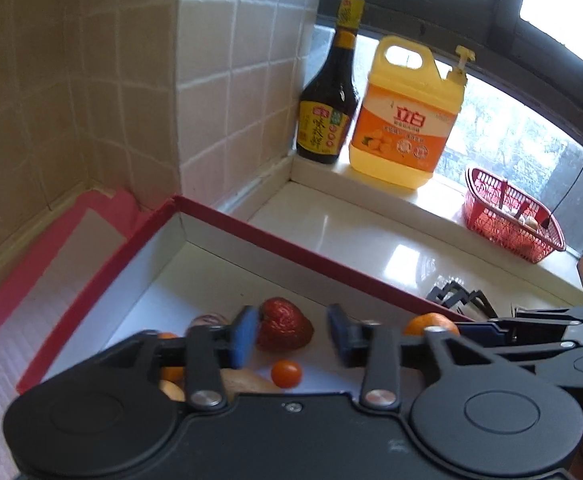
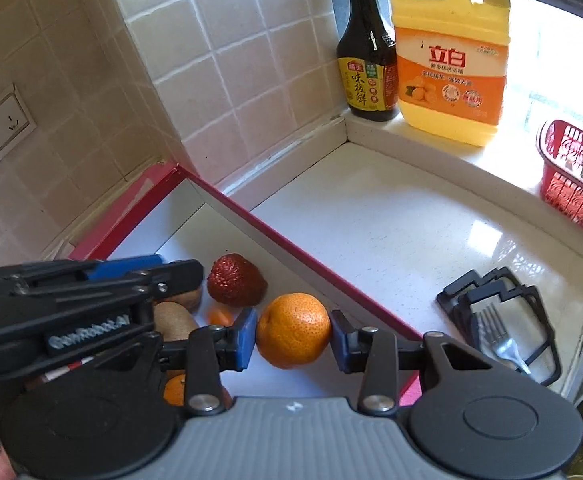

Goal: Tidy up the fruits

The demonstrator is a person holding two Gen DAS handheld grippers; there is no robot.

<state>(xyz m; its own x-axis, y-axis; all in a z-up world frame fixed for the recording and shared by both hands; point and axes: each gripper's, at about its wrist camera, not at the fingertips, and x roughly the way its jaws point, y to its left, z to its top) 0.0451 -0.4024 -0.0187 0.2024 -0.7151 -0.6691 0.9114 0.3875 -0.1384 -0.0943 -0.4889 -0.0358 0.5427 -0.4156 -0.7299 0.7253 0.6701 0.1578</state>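
Right gripper brackets mandarin in red-rimmed box.
Lower centre: spread pads flank it, contact uncertain; left gripper gapes, strawberry beyond.

Left gripper body hides most of the kiwis. A small orange fruit is half covered by the right gripper linkage. Red basket is cut off by the frame edge; its contents are too small to identify.
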